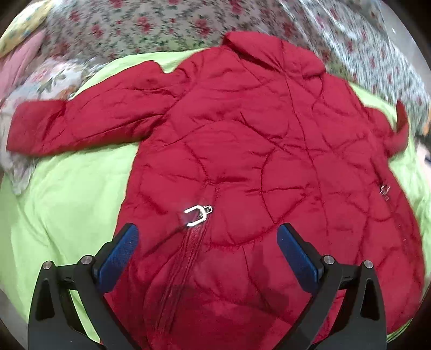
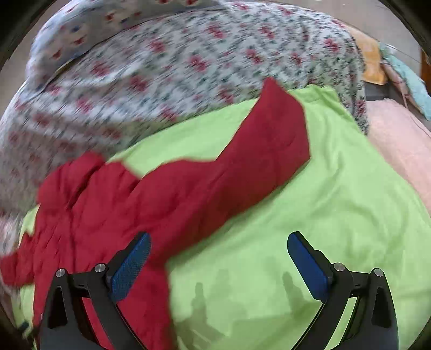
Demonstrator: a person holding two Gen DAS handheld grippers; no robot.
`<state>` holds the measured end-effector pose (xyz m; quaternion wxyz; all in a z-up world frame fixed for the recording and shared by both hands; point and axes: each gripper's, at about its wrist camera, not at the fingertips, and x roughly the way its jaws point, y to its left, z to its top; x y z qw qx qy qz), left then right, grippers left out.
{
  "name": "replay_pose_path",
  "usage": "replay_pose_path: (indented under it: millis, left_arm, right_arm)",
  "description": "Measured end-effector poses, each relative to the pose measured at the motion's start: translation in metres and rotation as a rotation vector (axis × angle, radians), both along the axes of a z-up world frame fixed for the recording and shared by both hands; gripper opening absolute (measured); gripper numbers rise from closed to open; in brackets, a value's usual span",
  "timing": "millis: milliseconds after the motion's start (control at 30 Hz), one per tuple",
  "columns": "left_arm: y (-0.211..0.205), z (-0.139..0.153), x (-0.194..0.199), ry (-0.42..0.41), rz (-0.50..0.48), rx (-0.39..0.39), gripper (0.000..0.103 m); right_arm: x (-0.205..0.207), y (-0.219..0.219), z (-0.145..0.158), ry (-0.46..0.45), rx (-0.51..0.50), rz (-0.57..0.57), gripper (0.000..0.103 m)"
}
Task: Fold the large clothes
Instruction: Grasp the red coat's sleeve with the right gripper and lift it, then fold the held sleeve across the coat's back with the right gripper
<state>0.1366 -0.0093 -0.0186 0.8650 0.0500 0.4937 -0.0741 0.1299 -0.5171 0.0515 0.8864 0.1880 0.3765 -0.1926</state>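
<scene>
A red quilted coat lies spread flat on a lime-green sheet, collar at the far end, one sleeve stretched out to the left. A silver zip pull lies on its lower middle. My left gripper hovers open above the coat's hem, nothing between its blue pads. In the right wrist view the coat's other sleeve runs up and to the right across the green sheet. My right gripper is open over the coat's side edge, holding nothing.
A floral bedcover lies beyond the green sheet, also the floral bedcover in the right view. A pink cloth sits at the right, with orange and teal fabrics behind it. Patterned fabric lies by the left sleeve.
</scene>
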Motion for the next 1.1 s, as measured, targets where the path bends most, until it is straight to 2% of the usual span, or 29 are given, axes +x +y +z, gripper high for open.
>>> replay_pose_path:
  millis: [100, 233, 400, 467, 533, 567, 600, 633, 733, 933, 1100]
  left_arm:
    - [-0.009, -0.009, 0.006, 0.034, -0.029, 0.009, 0.103]
    - [-0.019, -0.012, 0.007, 0.030, -0.067, 0.001, 0.103]
    - [-0.026, -0.016, 0.006, 0.032, -0.103, 0.019, 0.103]
    - [-0.026, -0.018, 0.007, 0.041, -0.104, 0.014, 0.103]
    - [-0.026, -0.020, 0.008, 0.049, -0.101, 0.002, 0.103]
    - [-0.025, -0.021, 0.009, 0.053, -0.100, -0.001, 0.103]
    - [-0.025, -0.022, 0.009, 0.054, -0.099, -0.003, 0.103]
    - [-0.024, -0.022, 0.009, 0.055, -0.099, -0.003, 0.103]
    - [-0.023, -0.023, 0.008, 0.054, -0.101, -0.005, 0.103]
    - [-0.017, -0.021, 0.007, 0.061, -0.094, -0.050, 0.103]
    - [-0.009, -0.019, 0.006, 0.075, -0.078, -0.089, 0.103]
  right_arm:
    - [0.020, -0.023, 0.001, -0.017, -0.025, -0.040, 0.101]
    - [0.051, -0.053, -0.003, -0.006, -0.041, -0.096, 0.100]
    - [0.079, -0.083, -0.007, 0.008, -0.081, -0.152, 0.096]
    - [0.089, -0.100, -0.014, 0.020, -0.060, -0.184, 0.089]
    - [0.095, -0.114, -0.023, 0.037, -0.023, -0.201, 0.067]
    - [0.097, -0.120, -0.029, 0.042, 0.017, -0.192, 0.059]
    - [0.097, -0.123, -0.034, 0.045, 0.051, -0.183, 0.040]
    - [0.097, -0.123, -0.036, 0.045, 0.068, -0.176, 0.026]
    - [0.088, -0.111, -0.033, 0.015, 0.073, -0.144, 0.013]
    - [0.071, -0.048, -0.010, -0.066, 0.077, 0.043, 0.011]
    - [0.067, 0.032, 0.008, -0.114, 0.048, 0.232, 0.011]
